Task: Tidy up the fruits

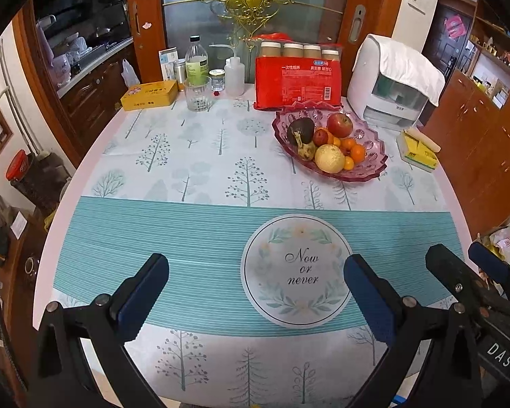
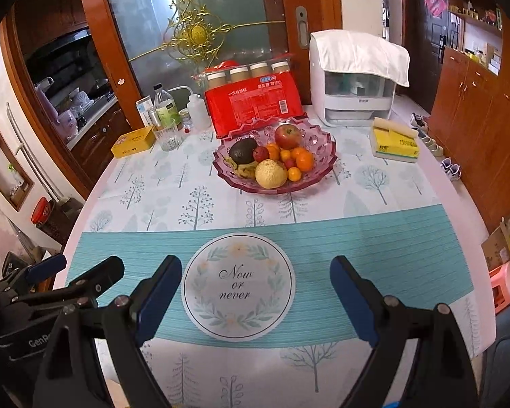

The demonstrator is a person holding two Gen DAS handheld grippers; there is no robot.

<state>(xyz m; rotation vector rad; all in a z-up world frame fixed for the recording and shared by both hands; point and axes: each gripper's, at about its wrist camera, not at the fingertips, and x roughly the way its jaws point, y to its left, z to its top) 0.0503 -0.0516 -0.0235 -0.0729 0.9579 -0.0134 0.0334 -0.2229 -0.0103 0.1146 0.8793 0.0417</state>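
A pink glass fruit bowl (image 1: 374, 166) (image 2: 323, 146) stands toward the back of the table. It holds a red apple (image 1: 339, 124) (image 2: 288, 136), a dark avocado (image 1: 301, 130) (image 2: 243, 150), a yellow pear-like fruit (image 1: 329, 158) (image 2: 270, 173), a spotted banana (image 1: 304, 148) (image 2: 243, 169) and several small oranges (image 1: 357, 153) (image 2: 304, 161). My left gripper (image 1: 255, 265) is open and empty near the table's front edge. My right gripper (image 2: 255, 268) is open and empty beside it; it also shows at the right of the left wrist view (image 1: 459, 258).
A red pack of paper cups (image 1: 297, 80) (image 2: 255, 102) stands behind the bowl. A white appliance (image 1: 394, 83) (image 2: 357, 78) and a yellow sponge pack (image 1: 418, 151) (image 2: 394, 141) are at the right. A glass (image 1: 198, 93), bottles (image 1: 196, 59) and a yellow tin (image 1: 149, 94) are at back left.
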